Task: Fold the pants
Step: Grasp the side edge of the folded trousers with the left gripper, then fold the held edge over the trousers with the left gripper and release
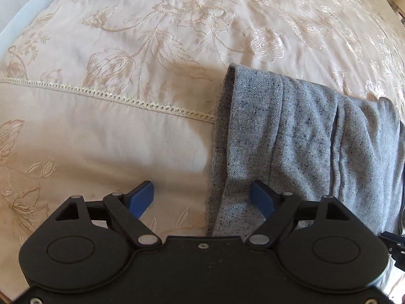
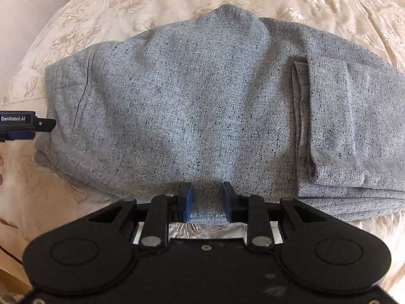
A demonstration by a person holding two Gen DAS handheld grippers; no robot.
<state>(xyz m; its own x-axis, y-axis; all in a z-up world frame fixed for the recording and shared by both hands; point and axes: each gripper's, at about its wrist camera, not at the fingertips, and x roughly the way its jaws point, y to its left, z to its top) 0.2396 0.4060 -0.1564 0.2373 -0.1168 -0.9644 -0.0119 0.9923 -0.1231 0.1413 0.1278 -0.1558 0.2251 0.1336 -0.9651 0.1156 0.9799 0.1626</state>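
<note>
Grey speckled pants (image 2: 202, 106) lie folded in a thick bundle on a cream flowered bedspread (image 2: 329, 2), with a cuff end (image 2: 331, 124) doubled over on the right. My right gripper (image 2: 207, 202) points steeply down at the bundle's near edge, its blue pads closed on a fold of the grey cloth. In the left wrist view the bundle's left end (image 1: 291, 139) lies to the right. My left gripper (image 1: 202, 197) stands wide open over it: the pants' edge runs between the fingers, the right pad (image 1: 262, 200) rests over cloth, and neither pad presses on it.
A lace seam (image 1: 126, 100) crosses the bedspread (image 1: 152, 38) left of the pants. A pale edge (image 1: 22, 7) borders the bed at far left. The left tool's black body (image 2: 25, 124) shows at the right wrist view's left edge, with a person's fingertips (image 2: 1, 162) below it.
</note>
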